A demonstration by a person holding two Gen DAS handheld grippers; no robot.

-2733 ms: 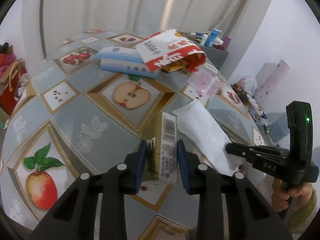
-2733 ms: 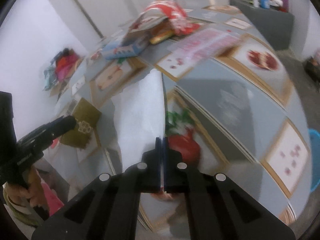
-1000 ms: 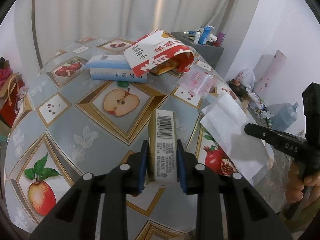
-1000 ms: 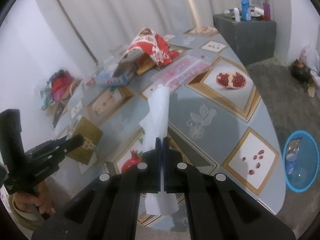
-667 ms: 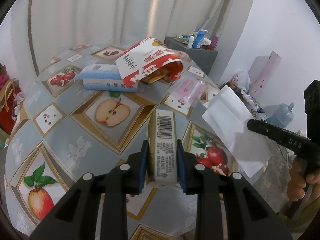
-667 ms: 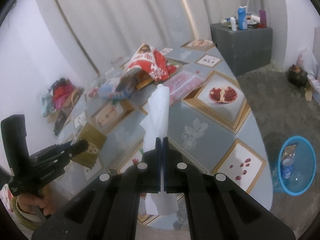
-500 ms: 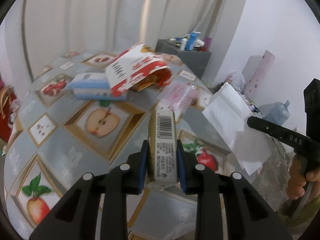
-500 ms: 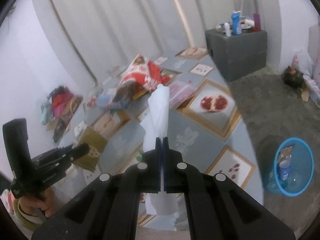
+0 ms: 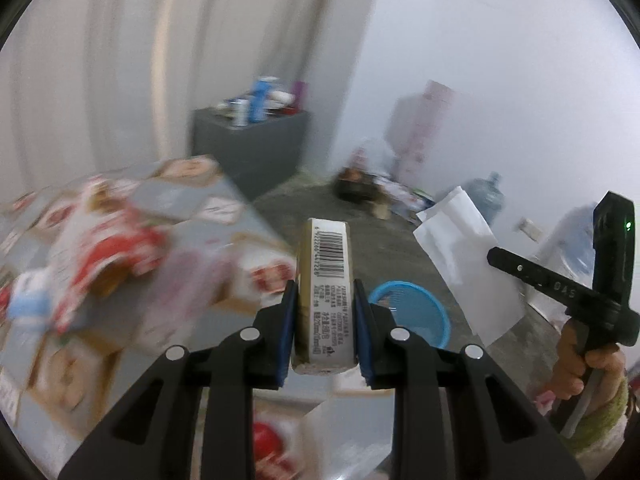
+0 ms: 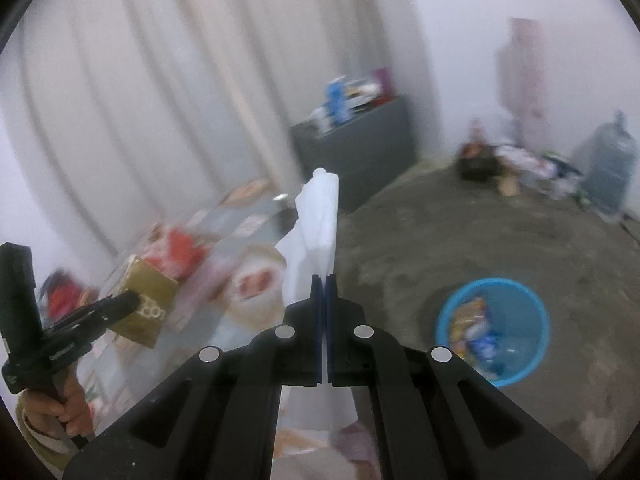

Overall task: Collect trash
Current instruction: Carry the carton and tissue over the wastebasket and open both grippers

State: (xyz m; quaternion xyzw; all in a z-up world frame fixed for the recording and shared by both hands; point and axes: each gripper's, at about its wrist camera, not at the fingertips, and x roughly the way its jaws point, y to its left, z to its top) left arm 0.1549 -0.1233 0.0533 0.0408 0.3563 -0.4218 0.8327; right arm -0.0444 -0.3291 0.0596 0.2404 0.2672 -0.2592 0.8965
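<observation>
Left tool clamps a boxy gold carton; right tool pinches limp white tissue.

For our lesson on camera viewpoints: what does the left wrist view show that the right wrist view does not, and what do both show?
Left wrist only: the barcode side of the gold carton, clamped in the left gripper.
Right wrist only: snack wrappers inside the blue basket.
Both: carton, white tissue pinched in the right gripper, basket, grey cabinet, water jug.

Gold carton, barcoded; white tissue; blue bin.
</observation>
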